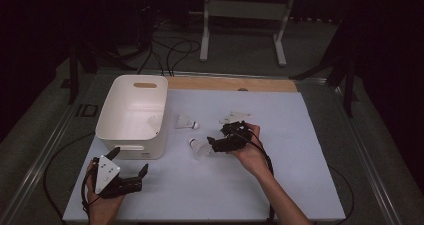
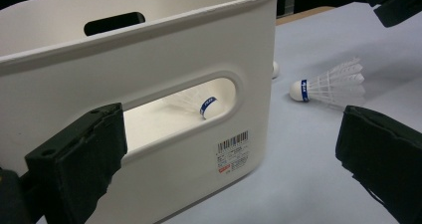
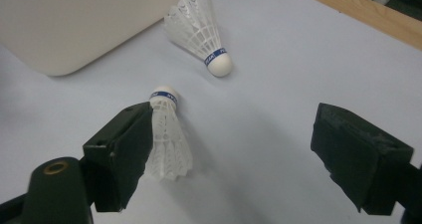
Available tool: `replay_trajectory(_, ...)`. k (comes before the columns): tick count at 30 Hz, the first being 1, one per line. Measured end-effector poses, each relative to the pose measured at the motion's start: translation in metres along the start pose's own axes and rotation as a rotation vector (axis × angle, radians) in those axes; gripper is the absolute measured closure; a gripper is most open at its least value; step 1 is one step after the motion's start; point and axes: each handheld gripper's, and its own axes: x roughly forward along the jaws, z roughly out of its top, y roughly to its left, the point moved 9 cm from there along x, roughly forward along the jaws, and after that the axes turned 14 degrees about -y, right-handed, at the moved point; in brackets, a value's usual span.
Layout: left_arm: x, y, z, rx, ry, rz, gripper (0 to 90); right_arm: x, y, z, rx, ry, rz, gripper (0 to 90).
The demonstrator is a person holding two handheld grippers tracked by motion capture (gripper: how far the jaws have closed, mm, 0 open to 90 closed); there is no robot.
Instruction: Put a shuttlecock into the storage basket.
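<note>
1. Right gripper (image 1: 212,144): centre of the high view, just right of the middle, held in the person's right hand (image 1: 248,147). Jaws spread wide apart, clamped on nothing.
2. Near shuttlecock (image 3: 166,134): lower left of centre in the right gripper view, lying on its side on the pale blue table top (image 3: 278,74). Cork end with blue band toward the top of the frame, feathers toward the bottom. Feather skirt against the inner face of the left-hand jaw; right-hand jaw well apart from it. Same shuttlecock in the high view at centre (image 1: 200,147), just left of the right gripper.
3. Second shuttlecock (image 3: 201,30): upper centre of the right gripper view, on its side, cork pointing to the lower right, feathers close to the corner of the white bin (image 3: 74,25). In the high view (image 1: 186,121), just right of the bin.
4. Left gripper (image 1: 130,169): lower left of the high view, held in the left hand (image 1: 102,197), just below the white bin (image 1: 112,116). Jaws wide apart, empty.
5. Left gripper view: bin wall (image 2: 164,59) across the upper left, handle slot at centre, barcode label below the slot.
6. Third shuttlecock (image 2: 201,102): inside the bin, seen through the handle slot, blue band visible.
7. Wooden strip (image 1: 235,83): along the far edge of the table, upper centre of the high view.
</note>
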Motion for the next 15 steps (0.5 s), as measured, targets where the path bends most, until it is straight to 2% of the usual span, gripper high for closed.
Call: replay_trajectory(15, 0.000, 0.000, 0.000, 0.001, 0.002, -0.002, 0.2, 0.005, 0.006, -0.011, -0.038, 0.040, 0.007, 16.8)
